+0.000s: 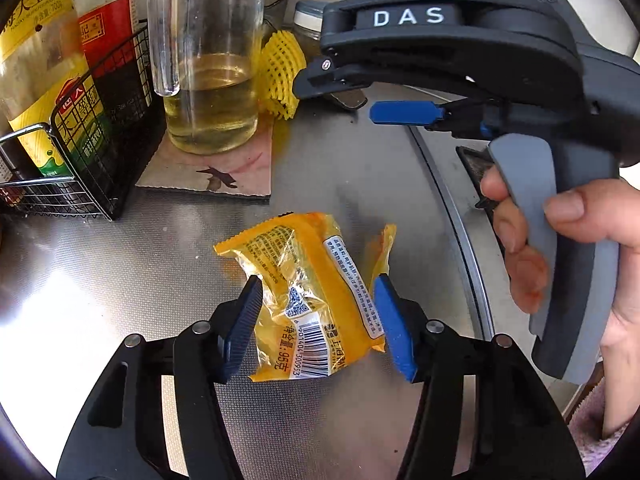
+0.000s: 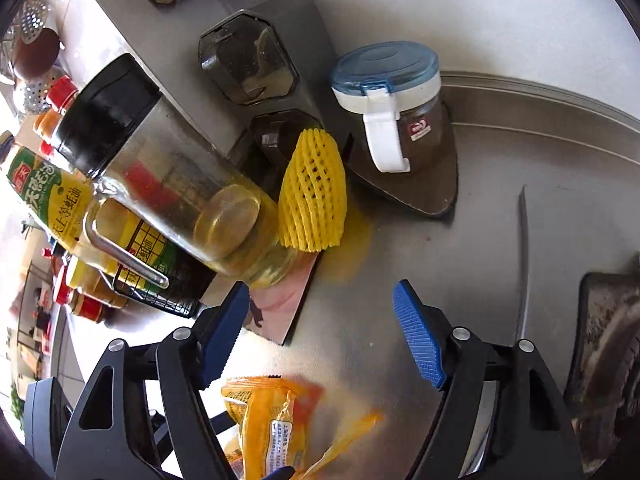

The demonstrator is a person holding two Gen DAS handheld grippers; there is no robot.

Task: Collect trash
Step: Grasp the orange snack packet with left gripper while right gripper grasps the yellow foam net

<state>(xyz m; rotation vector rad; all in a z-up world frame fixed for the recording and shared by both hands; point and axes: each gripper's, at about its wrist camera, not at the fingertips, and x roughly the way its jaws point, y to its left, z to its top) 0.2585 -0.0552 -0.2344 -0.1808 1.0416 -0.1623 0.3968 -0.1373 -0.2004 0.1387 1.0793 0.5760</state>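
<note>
**A:** what's all that on the steel counter (image 1: 100, 280)?

**B:** glass oil jug (image 1: 208, 72) standing on a paper mat (image 1: 208, 176), sauce bottles (image 1: 44, 80) in a black wire basket (image 1: 92, 168), plus a blue-lidded jar (image 2: 394, 96) by the wall.

We see a brushed steel counter (image 1: 120, 264), daylight glare on it, pale wall (image 2: 500, 8) behind, and a raised steel ledge (image 2: 540, 96) along the back edge.
</note>
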